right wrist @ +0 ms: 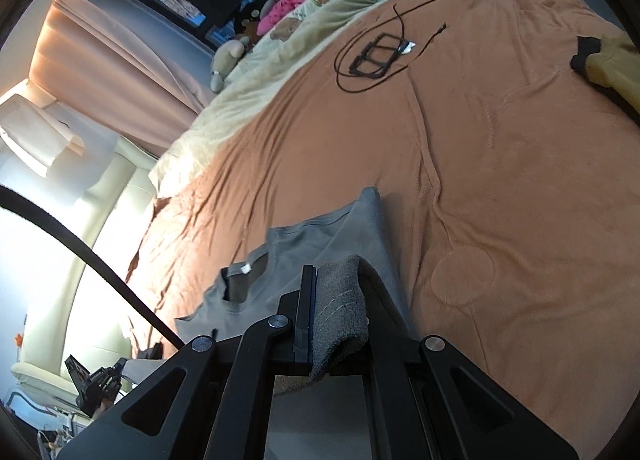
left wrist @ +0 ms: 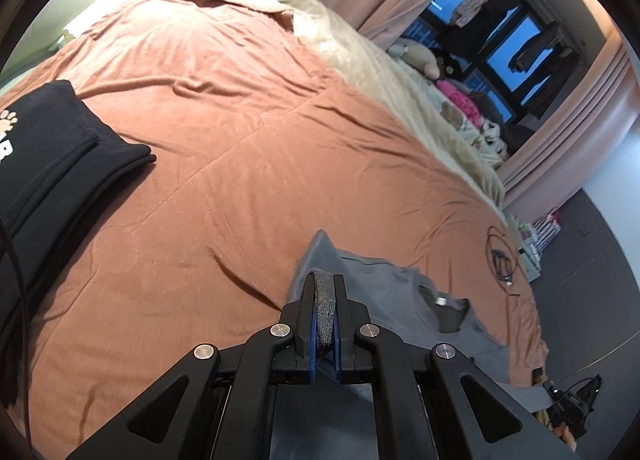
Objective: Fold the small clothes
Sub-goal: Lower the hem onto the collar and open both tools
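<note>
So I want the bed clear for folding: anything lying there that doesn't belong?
Yes. A loose black cable lies coiled on the brown bedspread, beyond the grey shirt both grippers hold. It isn't laundry and could snag cloth.

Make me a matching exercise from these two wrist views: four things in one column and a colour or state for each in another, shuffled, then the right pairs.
Column one:
1. grey shirt
2. black garment
3. bed cover
4. black cable

Column two:
A. folded, with a paw print
B. lying in loops on the bed
C. orange-brown and wrinkled
D. pinched by both the left gripper and right gripper

Pairs: 1-D, 2-A, 3-C, 4-B
</note>
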Motion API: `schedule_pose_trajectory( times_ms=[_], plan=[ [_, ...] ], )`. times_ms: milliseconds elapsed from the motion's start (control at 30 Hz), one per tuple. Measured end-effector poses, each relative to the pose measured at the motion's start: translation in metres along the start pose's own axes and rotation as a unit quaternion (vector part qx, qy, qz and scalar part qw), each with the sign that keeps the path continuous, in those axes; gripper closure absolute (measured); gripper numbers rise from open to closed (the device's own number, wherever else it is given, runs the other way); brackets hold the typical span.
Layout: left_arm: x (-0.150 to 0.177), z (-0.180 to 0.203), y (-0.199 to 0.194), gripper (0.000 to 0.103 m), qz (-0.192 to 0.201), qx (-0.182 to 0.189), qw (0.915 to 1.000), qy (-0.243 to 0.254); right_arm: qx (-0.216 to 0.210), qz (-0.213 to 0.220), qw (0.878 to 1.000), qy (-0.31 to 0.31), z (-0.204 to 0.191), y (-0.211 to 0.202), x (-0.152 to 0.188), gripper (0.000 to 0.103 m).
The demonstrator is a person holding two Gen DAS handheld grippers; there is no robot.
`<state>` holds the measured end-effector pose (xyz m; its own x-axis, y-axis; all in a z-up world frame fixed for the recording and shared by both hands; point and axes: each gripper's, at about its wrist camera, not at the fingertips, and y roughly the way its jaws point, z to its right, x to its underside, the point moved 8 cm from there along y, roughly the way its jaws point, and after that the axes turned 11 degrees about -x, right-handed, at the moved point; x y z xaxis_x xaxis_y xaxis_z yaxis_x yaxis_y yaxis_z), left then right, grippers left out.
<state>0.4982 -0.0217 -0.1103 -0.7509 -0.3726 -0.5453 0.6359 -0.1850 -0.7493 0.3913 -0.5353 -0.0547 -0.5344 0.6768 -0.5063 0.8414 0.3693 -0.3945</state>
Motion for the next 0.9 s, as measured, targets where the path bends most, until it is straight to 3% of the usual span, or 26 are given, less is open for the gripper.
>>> schedule_pose_trajectory(
  times_ms=[467,500,567,633,667,767,900],
  plan=[
    [0.011,0.003,0.094,0.095,-0.078,-0.046,0.995,0.043,0.072,-0.037,0.996,-0.026,0.004,0.048,-0.003,0.102],
    [0.013,0.003,0.097,0.09,-0.085,-0.057,0.9934,0.052,0.074,-0.041,0.996,-0.029,0.002,0.049,-0.002,0.098],
    [0.015,0.005,0.098,0.069,-0.092,-0.068,0.9907,0.073,0.082,-0.039,0.995,-0.045,-0.006,0.046,-0.001,0.083],
    [0.016,0.01,0.091,0.038,-0.087,-0.069,0.9884,0.103,0.091,-0.035,0.993,-0.071,-0.015,0.038,-0.002,0.04],
    [0.017,0.013,0.087,0.034,-0.083,-0.071,0.9862,0.124,0.095,-0.032,0.991,-0.083,-0.021,0.033,-0.002,0.034],
    [0.023,0.017,0.079,0.027,-0.086,-0.084,0.9764,0.179,0.111,-0.045,0.985,-0.125,-0.034,0.022,0.002,0.031],
    [0.042,0.015,0.078,0.024,-0.114,-0.11,0.9535,0.256,0.14,-0.082,0.969,-0.184,-0.046,0.013,0.013,0.031]
  ],
)
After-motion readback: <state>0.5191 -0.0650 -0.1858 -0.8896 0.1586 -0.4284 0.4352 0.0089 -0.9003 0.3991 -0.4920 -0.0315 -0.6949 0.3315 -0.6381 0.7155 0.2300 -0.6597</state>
